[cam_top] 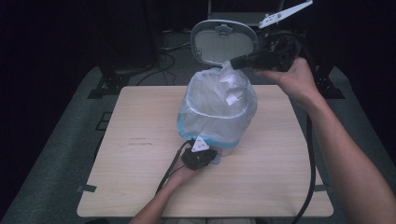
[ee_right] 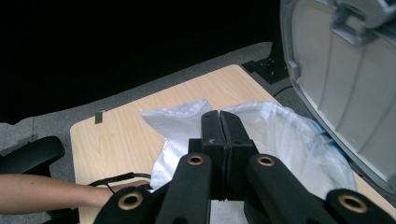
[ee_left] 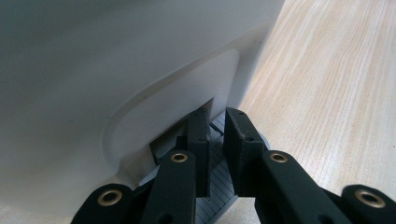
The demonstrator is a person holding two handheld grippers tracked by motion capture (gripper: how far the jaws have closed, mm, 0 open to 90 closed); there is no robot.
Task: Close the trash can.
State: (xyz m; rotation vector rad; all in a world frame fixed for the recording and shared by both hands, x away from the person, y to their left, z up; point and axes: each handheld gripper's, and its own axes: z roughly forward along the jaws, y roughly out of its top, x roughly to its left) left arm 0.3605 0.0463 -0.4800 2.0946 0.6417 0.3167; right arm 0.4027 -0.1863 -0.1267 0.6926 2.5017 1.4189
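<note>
Item: small white pedal bin (cam_top: 219,140), stood near the middle of the wooden table (cam_top: 140,177), its lid (cam_top: 224,42) raised upright at the back. A translucent bag liner (cam_top: 217,105) is draped over the bin's rim. Left gripper (cam_top: 205,156) is set low at the bin's near base, jaws pressed nearly together on the pedal (ee_left: 217,175). Right gripper (cam_top: 233,63) is held above the far rim, jaws pinched shut on the liner's upper edge (ee_right: 187,116).

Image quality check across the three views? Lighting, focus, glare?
High view: dim, surroundings near black, bin liner brightest, soft overall. Left gripper view: bin wall close-up, blurred grey; wood grain sharper. Right gripper view: black backdrop, right claw sharp, lid slightly blurred.
</note>
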